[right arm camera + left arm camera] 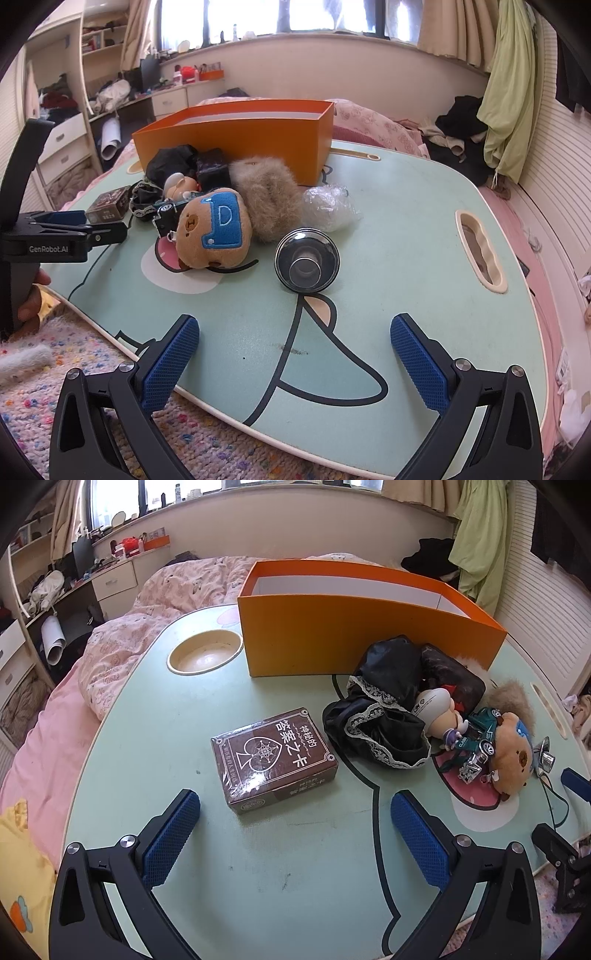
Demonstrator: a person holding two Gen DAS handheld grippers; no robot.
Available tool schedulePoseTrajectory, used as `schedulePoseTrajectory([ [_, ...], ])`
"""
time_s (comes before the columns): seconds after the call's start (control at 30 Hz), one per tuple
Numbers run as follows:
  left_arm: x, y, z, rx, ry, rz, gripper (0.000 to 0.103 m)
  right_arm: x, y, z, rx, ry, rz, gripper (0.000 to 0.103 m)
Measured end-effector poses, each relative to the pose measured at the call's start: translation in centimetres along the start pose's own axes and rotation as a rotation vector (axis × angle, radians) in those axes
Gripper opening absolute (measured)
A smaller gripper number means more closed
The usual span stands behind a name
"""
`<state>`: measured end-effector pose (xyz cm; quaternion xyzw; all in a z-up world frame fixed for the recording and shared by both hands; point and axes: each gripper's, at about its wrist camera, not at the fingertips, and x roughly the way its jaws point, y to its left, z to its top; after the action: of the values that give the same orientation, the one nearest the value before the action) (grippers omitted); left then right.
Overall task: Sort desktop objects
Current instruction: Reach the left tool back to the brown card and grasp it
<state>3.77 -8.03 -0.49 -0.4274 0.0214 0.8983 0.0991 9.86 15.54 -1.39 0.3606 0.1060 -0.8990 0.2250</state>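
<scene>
My left gripper (295, 834) hangs over the pale green lap table (258, 886) with its blue pads spread wide and nothing between them. Just beyond them lies the brown card box (275, 760), flat on its broad face, its long axis slanting from near left to far right, the printed characters upside down to me. To its right a heap: black lace-trimmed cloth (373, 720), a small doll (439, 709), a green toy car (476, 738) and a bear plush (511, 757), all touching. Behind stands the open orange box (351, 627), with a round cup recess (205, 653) at its left.

My right gripper (295, 354) is likewise spread wide and empty above the table edge. Ahead sits a shiny metal knob (306, 260), its stem pointing towards me, near the bear plush and a fur pompom (266, 192).
</scene>
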Motion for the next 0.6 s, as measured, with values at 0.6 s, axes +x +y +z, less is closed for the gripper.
schedulePoseTrajectory([
  [0.6, -0.3, 0.1, -1.1, 0.007, -0.131, -0.004, 0.103, 0.0, 0.0, 0.0, 0.0, -0.001, 0.0, 0.103],
])
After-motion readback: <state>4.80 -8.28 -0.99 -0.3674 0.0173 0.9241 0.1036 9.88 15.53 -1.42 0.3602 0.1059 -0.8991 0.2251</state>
